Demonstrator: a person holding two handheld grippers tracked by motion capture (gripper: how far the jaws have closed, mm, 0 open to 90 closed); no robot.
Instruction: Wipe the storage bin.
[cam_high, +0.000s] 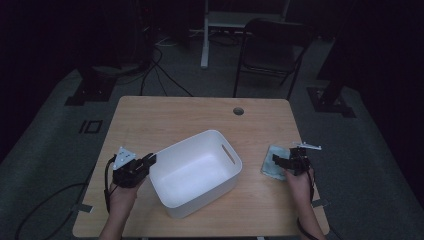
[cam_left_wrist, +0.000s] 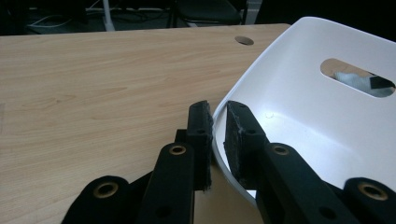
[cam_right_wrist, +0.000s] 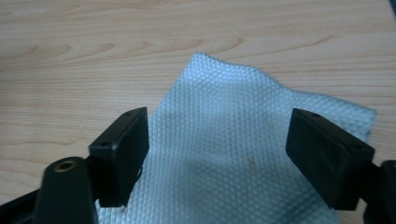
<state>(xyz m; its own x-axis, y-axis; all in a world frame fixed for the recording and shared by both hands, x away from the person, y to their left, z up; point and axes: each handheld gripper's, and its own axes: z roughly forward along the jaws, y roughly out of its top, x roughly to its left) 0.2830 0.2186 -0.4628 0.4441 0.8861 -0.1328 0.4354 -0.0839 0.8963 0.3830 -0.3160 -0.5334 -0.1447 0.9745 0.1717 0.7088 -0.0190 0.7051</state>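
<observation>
Toward the bench's (cam_high: 150, 120) near-left corner, the left gripper (cam_high: 150, 161) has its jaws nearly closed, pinching the thin rim of a white plastic tub (cam_high: 192, 175); in the left gripper view the pads (cam_left_wrist: 201, 135) sit on either side of that rim. The tub stands at the middle of the bench, turned askew to its edges, smooth and glossy, with rounded corners and an oval handle slot (cam_high: 228, 153) in its right-hand wall. Close to the right edge lies a pale blue-grey cloth (cam_high: 275, 161), flat, with a fine diamond-weave texture. The right gripper (cam_high: 278, 161) is over it, jaws spread wide to either side of the fabric (cam_right_wrist: 233, 140), gripping nothing.
</observation>
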